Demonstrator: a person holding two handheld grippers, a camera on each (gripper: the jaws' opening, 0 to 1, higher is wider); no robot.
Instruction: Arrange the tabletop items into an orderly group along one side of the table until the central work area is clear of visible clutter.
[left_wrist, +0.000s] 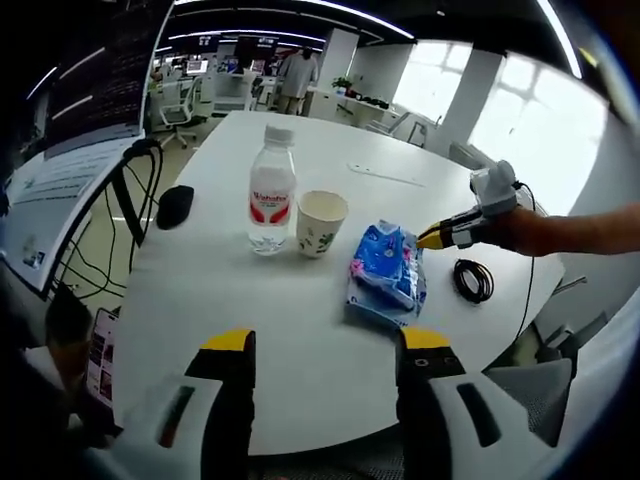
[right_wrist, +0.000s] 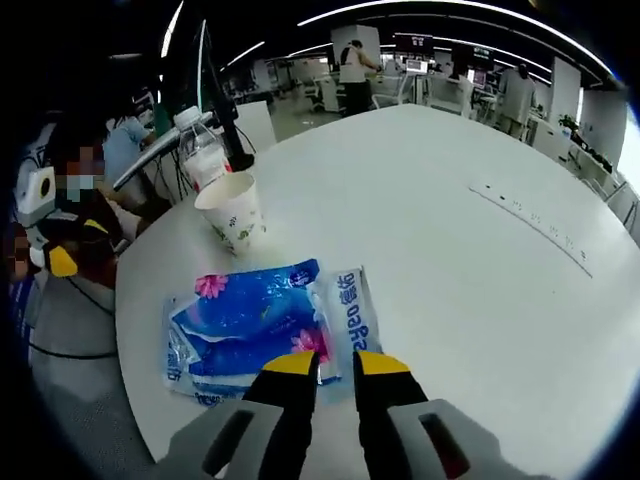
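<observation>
Nearest the left camera: left gripper (left_wrist: 325, 345), its two yellow-tipped jaws spread wide with bare tabletop between them, holding nothing, hovering over the near edge of the white table (left_wrist: 300, 330).
Left gripper view, middle ground: blue tissue pack (left_wrist: 388, 272) lying flat on the table, right of centre; just left of it stands a paper cup (left_wrist: 321, 222) with a leaf print, upright, and just beside the cup a clear water bottle (left_wrist: 271, 194) with a red-and-white label and white cap, also upright.
Right side of that view: right gripper (left_wrist: 432, 238) reaching in, yellow tips at the tissue pack's edge; a coiled black cable (left_wrist: 473, 280) lies on the table just below it.
Left side of that view: black mouse (left_wrist: 174, 205) near the table edge, a monitor (left_wrist: 70, 150) beyond it.
Nearest the right camera: right gripper (right_wrist: 335, 363), jaws drawn close with only a narrow gap between them, tips over the near edge of the tissue pack (right_wrist: 260, 325); whether they pinch the wrapper cannot be told.
Right gripper view, farther: paper cup (right_wrist: 233, 211) beyond the pack, water bottle (right_wrist: 202, 150) behind the cup near the table edge.
Far left of that view: left gripper (right_wrist: 60, 258), yellow tip showing, off the table edge.
Far background: people standing among office desks.
</observation>
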